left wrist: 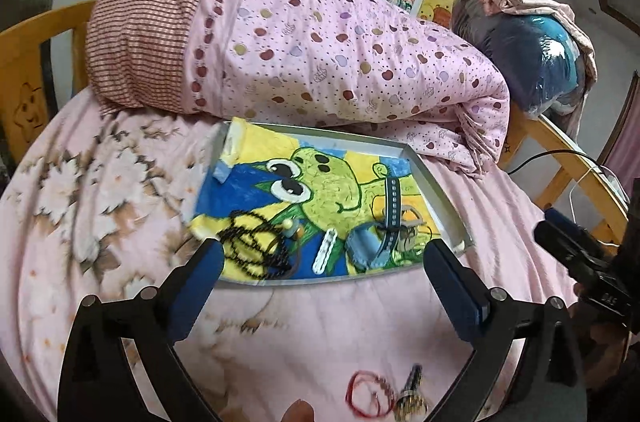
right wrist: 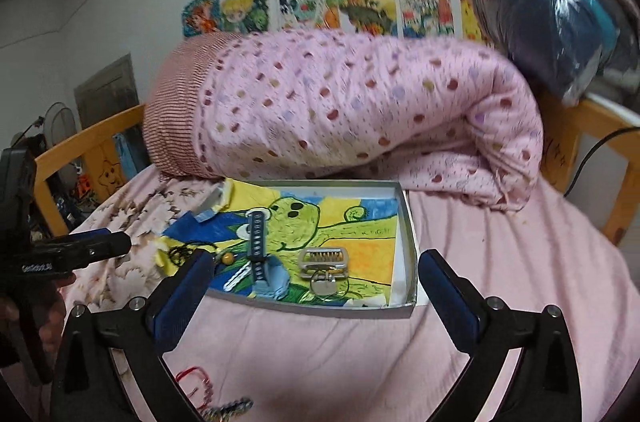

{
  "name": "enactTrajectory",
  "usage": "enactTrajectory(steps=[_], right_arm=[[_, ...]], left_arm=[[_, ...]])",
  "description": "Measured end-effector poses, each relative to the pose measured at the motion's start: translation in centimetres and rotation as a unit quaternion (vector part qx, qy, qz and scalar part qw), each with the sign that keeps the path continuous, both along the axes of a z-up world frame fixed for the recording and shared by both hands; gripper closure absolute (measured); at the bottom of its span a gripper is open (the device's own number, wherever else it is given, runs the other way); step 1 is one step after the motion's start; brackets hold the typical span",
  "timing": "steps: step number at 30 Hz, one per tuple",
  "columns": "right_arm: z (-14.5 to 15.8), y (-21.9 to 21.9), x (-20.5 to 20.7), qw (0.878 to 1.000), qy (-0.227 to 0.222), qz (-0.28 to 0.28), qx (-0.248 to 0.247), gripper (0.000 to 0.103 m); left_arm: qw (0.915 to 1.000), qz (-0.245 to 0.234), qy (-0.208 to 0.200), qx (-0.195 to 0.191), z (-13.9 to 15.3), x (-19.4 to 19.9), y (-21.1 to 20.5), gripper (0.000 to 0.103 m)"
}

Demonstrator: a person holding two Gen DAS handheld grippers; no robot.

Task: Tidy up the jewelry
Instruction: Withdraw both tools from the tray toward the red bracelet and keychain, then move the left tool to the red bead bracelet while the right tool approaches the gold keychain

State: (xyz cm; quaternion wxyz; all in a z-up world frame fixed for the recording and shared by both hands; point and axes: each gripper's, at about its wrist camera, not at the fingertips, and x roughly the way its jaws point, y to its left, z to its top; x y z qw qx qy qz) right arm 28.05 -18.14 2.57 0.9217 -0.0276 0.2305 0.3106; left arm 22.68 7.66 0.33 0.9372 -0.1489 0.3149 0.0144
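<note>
A shallow grey tray [left wrist: 438, 198] lined with a green cartoon drawing lies on the pink bed; it also shows in the right wrist view [right wrist: 410, 242]. In it lie a black bead necklace [left wrist: 256, 242], a white hair clip [left wrist: 324, 250], a blue watch strap [left wrist: 390, 218] and a silver comb clip [right wrist: 322, 260]. A red string bracelet [left wrist: 368, 394] and a braided bracelet [left wrist: 412, 394] lie on the sheet near me. My left gripper [left wrist: 324, 262] is open and empty just before the tray. My right gripper [right wrist: 316, 274] is open and empty, also before the tray.
A rolled pink dotted quilt [left wrist: 320, 42] lies behind the tray. A plastic-wrapped dark bundle [left wrist: 532, 50] sits on the wooden bed frame [left wrist: 560, 150] at right. A black cable [left wrist: 552, 158] runs by the frame. Drawings cover the wall.
</note>
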Motion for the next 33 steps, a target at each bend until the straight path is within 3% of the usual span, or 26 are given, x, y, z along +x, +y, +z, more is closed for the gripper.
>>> enactTrajectory(steps=[9, 16, 26, 33], right_arm=[[-0.1, -1.3, -6.2, 1.0, -0.006, 0.004, -0.019, 0.0], [-2.2, -1.2, -9.1, 0.997, 0.03, 0.018, -0.067, 0.0], [-7.7, -0.5, -9.2, 0.988, 0.087, 0.044, -0.121, 0.0], [-9.9, 0.1, -8.0, 0.982, 0.121, 0.069, -0.125, 0.0]], left_arm=[[0.9999, 0.015, -0.003, -0.007, 0.4, -6.3, -0.5, 0.005], [0.9999, -0.003, 0.015, 0.001, -0.6, -9.4, -1.2, 0.005], [0.9972, -0.017, 0.071, 0.015, -4.6, -11.2, -1.8, 0.005], [0.9926, -0.052, 0.109, -0.005, -6.7, -10.2, -2.4, 0.005]])
